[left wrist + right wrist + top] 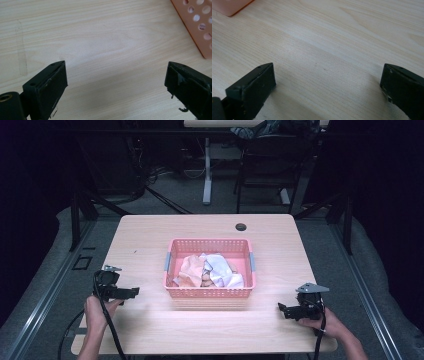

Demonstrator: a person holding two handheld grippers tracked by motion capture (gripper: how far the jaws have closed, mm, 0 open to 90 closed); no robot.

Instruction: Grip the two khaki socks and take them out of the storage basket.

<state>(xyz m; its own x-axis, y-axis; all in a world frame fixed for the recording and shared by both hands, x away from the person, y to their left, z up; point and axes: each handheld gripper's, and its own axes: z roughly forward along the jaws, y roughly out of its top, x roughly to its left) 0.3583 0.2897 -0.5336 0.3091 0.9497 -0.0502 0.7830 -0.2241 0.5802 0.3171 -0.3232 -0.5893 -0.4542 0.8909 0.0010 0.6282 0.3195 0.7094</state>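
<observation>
Basket (pixel 210 292) with crumpled cloths (pixel 212 270): between both, apart | left hand-held gripper (pixel 134 292): jaws spread, empty, over desk (pixel 150 235) | right hand-held gripper (pixel 281 309): jaws spread, empty

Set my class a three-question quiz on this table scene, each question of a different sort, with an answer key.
1. True or false: the left gripper holds a cloth.
2. Where does the crumpled cloth lie? A) on the bare table B) inside the pink basket C) on the floor
3. Fill in: the right gripper has its jaws ____.

Key
1. False: both views along the jaws show bare wood between them.
2. B.
3. Open, nothing between them.
</observation>
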